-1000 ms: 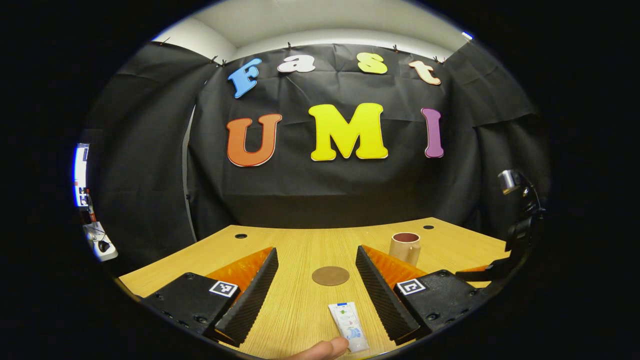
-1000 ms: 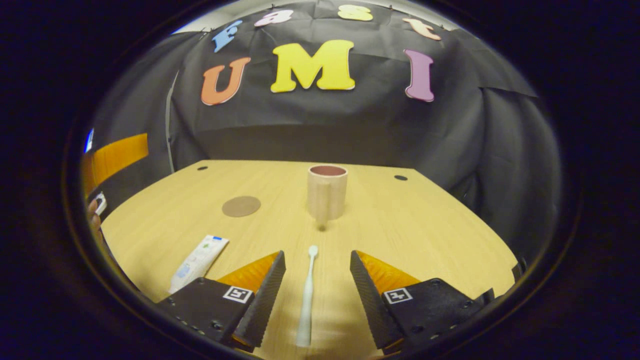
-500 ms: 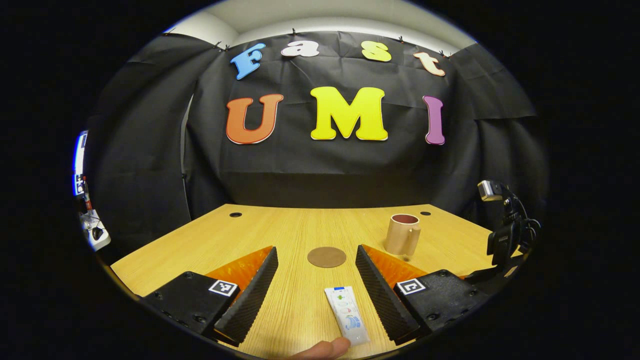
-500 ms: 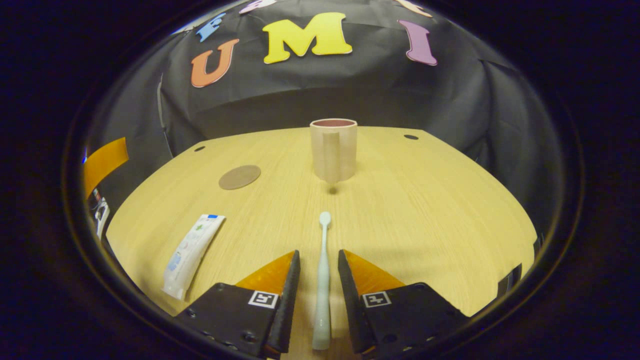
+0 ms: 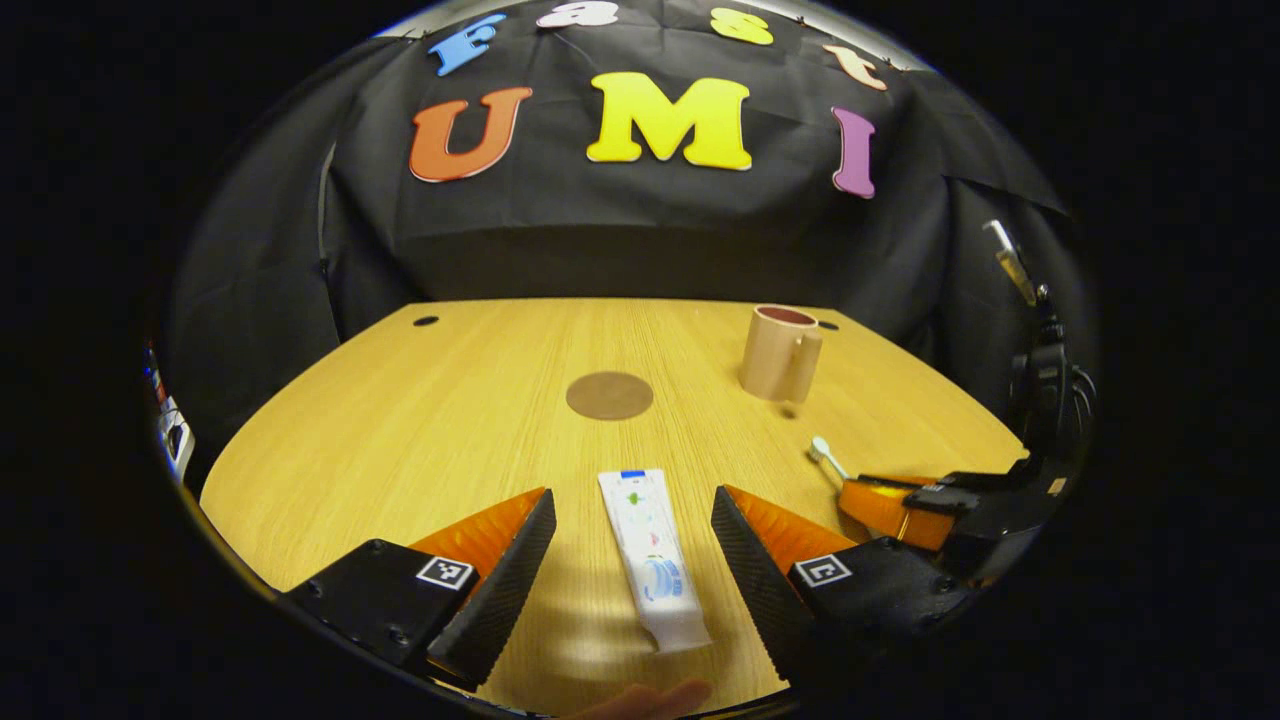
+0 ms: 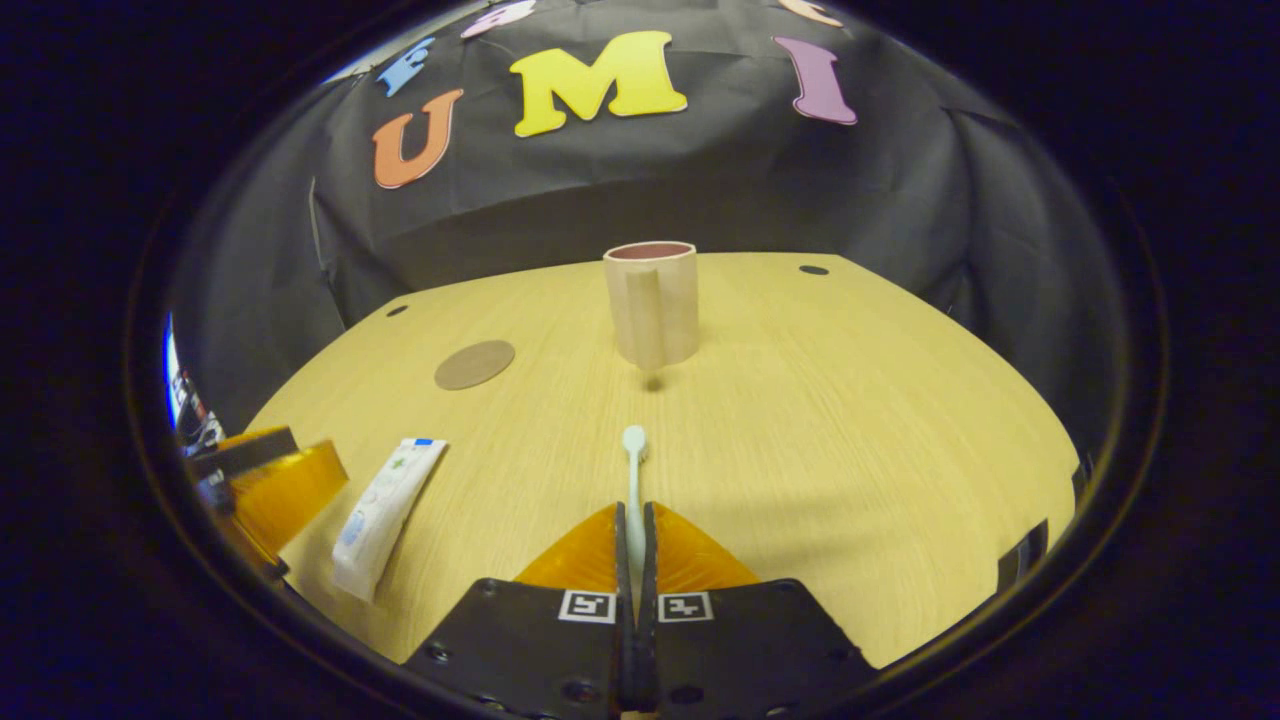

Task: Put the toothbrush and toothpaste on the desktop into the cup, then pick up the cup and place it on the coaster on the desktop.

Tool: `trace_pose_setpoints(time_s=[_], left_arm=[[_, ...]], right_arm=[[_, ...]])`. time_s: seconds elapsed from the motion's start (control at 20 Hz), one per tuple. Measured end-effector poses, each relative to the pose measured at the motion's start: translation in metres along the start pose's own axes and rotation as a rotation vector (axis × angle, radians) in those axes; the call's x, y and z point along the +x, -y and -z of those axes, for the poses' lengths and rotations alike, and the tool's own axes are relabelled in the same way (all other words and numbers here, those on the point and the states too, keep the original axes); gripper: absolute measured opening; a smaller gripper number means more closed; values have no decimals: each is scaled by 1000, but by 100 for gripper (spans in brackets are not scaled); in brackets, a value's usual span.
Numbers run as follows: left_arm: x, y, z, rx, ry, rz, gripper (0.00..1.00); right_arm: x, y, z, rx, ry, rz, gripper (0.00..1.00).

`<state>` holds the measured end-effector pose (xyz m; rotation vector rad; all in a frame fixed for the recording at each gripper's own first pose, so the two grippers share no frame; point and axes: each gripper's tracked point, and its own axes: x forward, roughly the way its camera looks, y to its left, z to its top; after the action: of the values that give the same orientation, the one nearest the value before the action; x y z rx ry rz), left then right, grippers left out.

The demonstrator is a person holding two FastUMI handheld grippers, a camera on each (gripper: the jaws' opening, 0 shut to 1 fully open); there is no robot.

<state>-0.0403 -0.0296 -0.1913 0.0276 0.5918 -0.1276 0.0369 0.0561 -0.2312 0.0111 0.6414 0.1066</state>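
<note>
The right gripper has its jaws pressed onto the handle of the toothbrush, whose head points toward the cup. The cup stands upright toward the tabletop's far edge, well apart from the round coaster to its left. The left gripper has its jaws spread on either side of the toothpaste, which lies flat near the tabletop's near edge, untouched by either finger.

right tongs have closed onto the toothbrush; left tongs now straddle the toothpaste.
</note>
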Motion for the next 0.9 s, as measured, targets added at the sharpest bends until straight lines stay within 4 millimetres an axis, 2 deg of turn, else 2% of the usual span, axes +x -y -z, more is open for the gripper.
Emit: trace_pose_setpoints(time_s=[0.25,0.35,0.45,0.6,0.7,0.75,0.8,0.9], left_arm=[[11,3,22,6,-97,-8,100],[12,-1,26,-12,-129,-23,95],[15,-3,30,-36,-160,-21,88],[19,-2,34,-38,-190,-33,68],[18,-5,33,-23,-194,-38,60],[19,-6,34,-30,-190,-41,62],[17,-4,32,-40,-186,-33,49],[17,-4,30,-50,-169,-7,47]], right_arm=[[-24,-3,-16,-7,72,-29,1],[-33,-4,-24,-20,108,-30,1],[-39,-5,-29,-34,131,-34,1],[-46,-7,-35,-35,153,-37,1],[-50,-7,-41,-23,176,-34,4],[-51,-5,-43,-18,188,-33,4],[-54,-4,-48,-13,204,-32,4],[-60,-4,-58,-9,237,-34,1]])
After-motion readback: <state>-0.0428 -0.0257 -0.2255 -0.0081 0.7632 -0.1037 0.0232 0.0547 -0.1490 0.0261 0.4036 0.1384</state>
